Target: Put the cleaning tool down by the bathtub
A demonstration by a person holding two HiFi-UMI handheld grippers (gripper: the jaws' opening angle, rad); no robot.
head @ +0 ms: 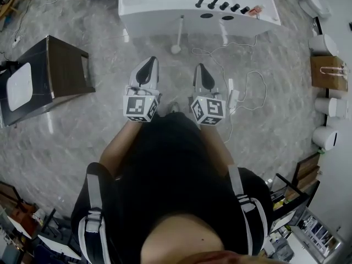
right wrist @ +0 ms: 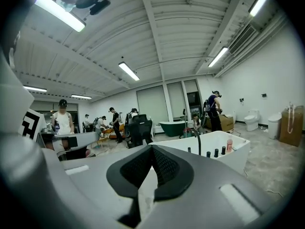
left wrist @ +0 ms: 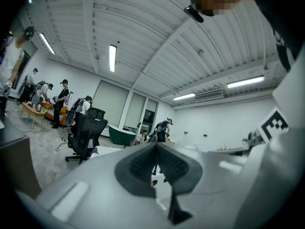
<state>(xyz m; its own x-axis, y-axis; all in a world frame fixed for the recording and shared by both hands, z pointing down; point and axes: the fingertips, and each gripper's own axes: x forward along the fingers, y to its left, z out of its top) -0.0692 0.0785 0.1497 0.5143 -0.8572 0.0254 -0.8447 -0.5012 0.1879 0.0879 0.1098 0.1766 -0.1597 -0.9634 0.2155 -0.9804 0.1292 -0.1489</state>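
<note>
Two grippers: both are empty and held side by side in front of the person, well apart from the tub.
Far left: a dark brown wooden cabinet (head: 60, 70) stands on the grey marbled floor (head: 82, 142) and plays no part in the task.
Left gripper: the white left gripper (head: 148, 64) has its jaws closed on each other, with nothing between the dark ribbed pads (left wrist: 143, 162).
Cleaning tool: a white long-handled tool with a round head (head: 178, 34) sits on the floor. Its head points toward the person and its handle reaches the near wall of the white rectangular bathtub (head: 159, 16). Whether it leans on the wall or lies flat cannot be told.
Second rod: a similar white rod (head: 223, 32) sits further right against the same wall; what it is cannot be made out.
Right gripper: the white right gripper (head: 201, 67) is also closed with nothing in it, and its own view looks across at the bathtub.
Right of the grippers: a thin white cable (head: 250, 87) loops over the floor.
Done: the tool appears released and placed beside the tub.
Left: apparently nothing, since no gripper holds anything.
</note>
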